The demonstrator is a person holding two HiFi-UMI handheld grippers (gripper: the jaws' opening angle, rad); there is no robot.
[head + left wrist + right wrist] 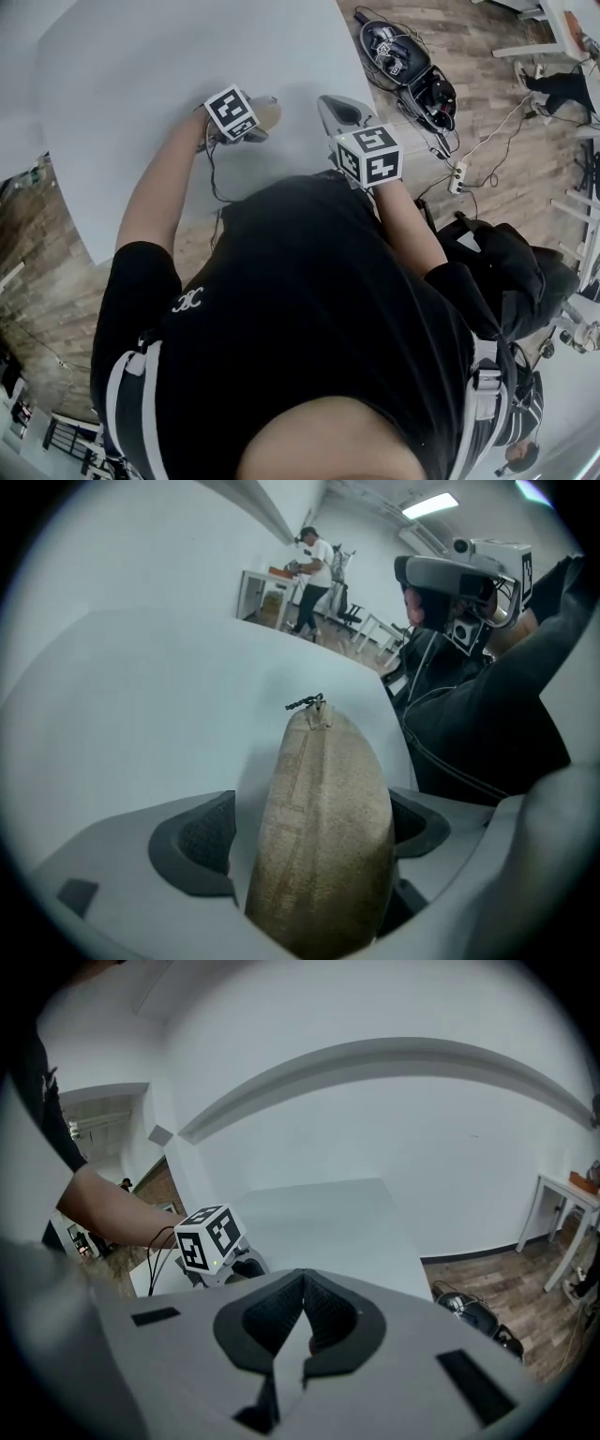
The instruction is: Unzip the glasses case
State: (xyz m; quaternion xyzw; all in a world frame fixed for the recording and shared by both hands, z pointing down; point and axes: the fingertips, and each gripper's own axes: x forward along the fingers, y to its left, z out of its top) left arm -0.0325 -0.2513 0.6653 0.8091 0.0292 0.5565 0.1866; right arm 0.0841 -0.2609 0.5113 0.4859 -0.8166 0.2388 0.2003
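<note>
A tan fabric glasses case (pixel 319 836) lies on the white table (pixel 141 75), its dark zipper pull (pixel 307 702) at the far tip. My left gripper (pixel 309 825) stands wide open around the case; bare table shows between the left pad (pixel 202 841) and the fabric. In the head view the case (pixel 269 114) pokes out just past the left gripper (pixel 246 122) and its marker cube. The right gripper (pixel 302 1321) is shut with nothing between its pads. It hovers over the table to the right of the case (pixel 339 112).
The table's right edge (pixel 354 47) runs close to the right gripper. On the wooden floor beyond it lie an open black equipment case (pixel 408 70) and a power strip with cables (pixel 457 176). A person (pixel 309 578) stands at desks far behind.
</note>
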